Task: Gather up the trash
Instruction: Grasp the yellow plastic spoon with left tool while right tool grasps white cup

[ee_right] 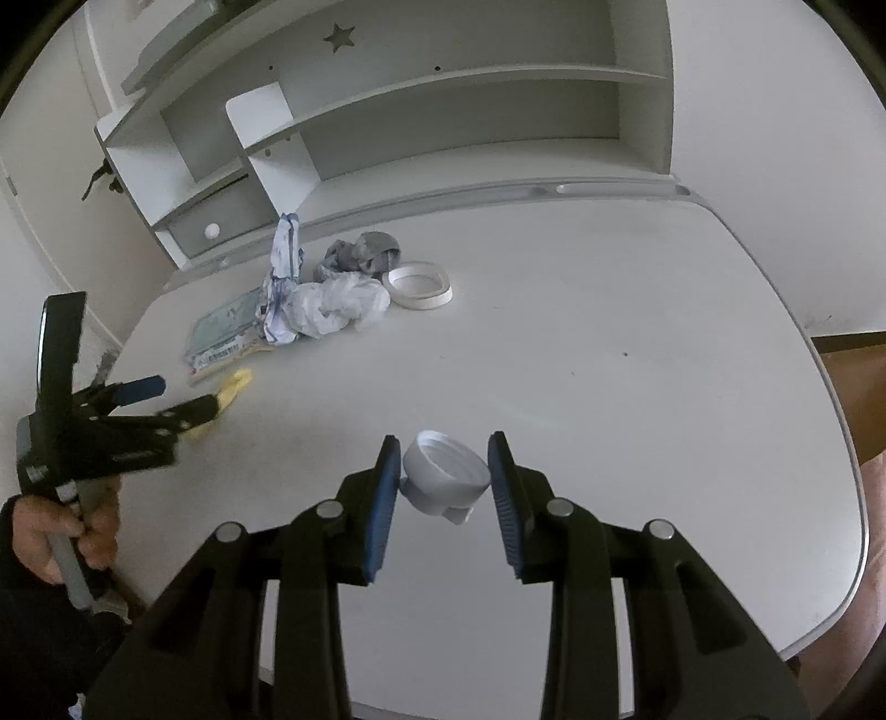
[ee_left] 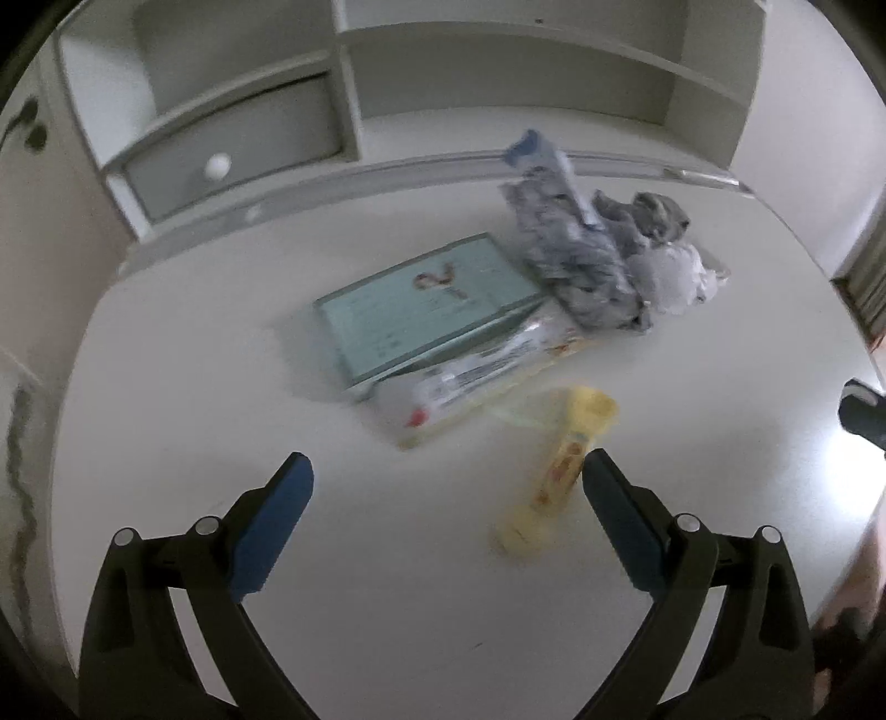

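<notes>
A white tabletop (ee_right: 609,343) with rounded corners and a pale grey rim fills both views. Along its far edge stands a white shelf unit (ee_right: 443,111) with open compartments, a star cutout (ee_right: 339,37) in its back panel, and a small grey drawer with a round white knob (ee_left: 217,165) at the far left. White walls close the room behind it.

The trash lies in a cluster toward the far left of the tabletop: a crumpled blue-and-white wrapper (ee_left: 570,243), a wad of grey paper (ee_left: 653,221), a crumpled white plastic bag (ee_right: 338,304), and just to their right a roll of white tape (ee_right: 420,286). Nearer lie a pale green booklet (ee_left: 426,302) and, partly under its near edge, a clear printed packet (ee_left: 482,371). A yellow wrapper (ee_left: 554,471), blurred, lies on the bare surface nearest the left tool.

The left tool (ee_left: 447,471) hangs over the tabletop with its blue pads spread wide and nothing between them; the yellow wrapper lies just inside its right finger. The right tool (ee_right: 446,462) is closed on a white plastic cap (ee_right: 446,482), open side up, held above the near middle of the tabletop.
</notes>
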Demonstrator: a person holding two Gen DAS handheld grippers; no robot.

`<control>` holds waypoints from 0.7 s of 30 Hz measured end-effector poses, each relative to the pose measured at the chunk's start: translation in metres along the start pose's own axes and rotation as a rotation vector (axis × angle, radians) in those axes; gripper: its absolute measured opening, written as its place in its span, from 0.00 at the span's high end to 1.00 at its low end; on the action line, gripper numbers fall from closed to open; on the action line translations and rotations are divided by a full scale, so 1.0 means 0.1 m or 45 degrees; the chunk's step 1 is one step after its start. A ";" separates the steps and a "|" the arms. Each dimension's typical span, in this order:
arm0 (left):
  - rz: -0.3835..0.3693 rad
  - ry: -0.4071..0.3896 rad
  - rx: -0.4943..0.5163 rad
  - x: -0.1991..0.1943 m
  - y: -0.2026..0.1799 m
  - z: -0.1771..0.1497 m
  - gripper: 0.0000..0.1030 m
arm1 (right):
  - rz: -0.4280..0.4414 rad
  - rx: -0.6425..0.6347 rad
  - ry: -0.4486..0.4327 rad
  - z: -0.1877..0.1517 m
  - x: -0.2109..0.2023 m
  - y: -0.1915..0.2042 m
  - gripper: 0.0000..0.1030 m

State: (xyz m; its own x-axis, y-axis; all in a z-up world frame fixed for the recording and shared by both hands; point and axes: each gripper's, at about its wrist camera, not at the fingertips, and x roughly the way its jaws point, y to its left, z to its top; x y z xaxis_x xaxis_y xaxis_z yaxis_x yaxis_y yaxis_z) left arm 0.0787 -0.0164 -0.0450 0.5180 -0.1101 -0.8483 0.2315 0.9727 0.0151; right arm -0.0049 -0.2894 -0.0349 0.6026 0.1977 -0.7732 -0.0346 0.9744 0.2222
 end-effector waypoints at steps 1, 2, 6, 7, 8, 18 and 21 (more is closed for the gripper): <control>-0.014 0.008 -0.010 -0.01 0.05 0.01 0.08 | 0.007 -0.003 0.007 -0.01 0.00 -0.01 0.68; -0.030 0.015 -0.020 -0.02 0.08 0.03 0.08 | 0.010 -0.001 0.007 -0.01 0.00 -0.01 0.68; -0.087 0.027 0.091 -0.07 -0.04 0.18 0.17 | 0.033 -0.003 0.014 -0.01 -0.03 -0.04 0.68; -0.085 0.026 0.158 -0.09 -0.10 0.21 0.20 | 0.040 -0.004 0.014 -0.01 -0.04 -0.05 0.68; -0.088 0.022 0.214 -0.12 -0.17 0.24 0.23 | 0.048 -0.005 0.015 -0.01 -0.05 -0.05 0.68; -0.291 0.017 0.995 -0.30 -0.69 0.13 0.33 | 0.076 0.016 0.026 -0.07 -0.10 -0.13 0.68; -0.300 0.108 1.061 -0.14 -0.71 0.14 0.35 | 0.075 0.029 0.023 -0.09 -0.12 -0.18 0.68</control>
State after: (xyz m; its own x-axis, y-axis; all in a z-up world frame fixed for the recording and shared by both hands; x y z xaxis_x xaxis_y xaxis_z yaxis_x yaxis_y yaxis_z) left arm 0.0662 -0.0868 -0.0270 0.3252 -0.2417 -0.9142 0.8695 0.4565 0.1886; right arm -0.0192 -0.3082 -0.0350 0.5856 0.2571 -0.7688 -0.0518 0.9583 0.2809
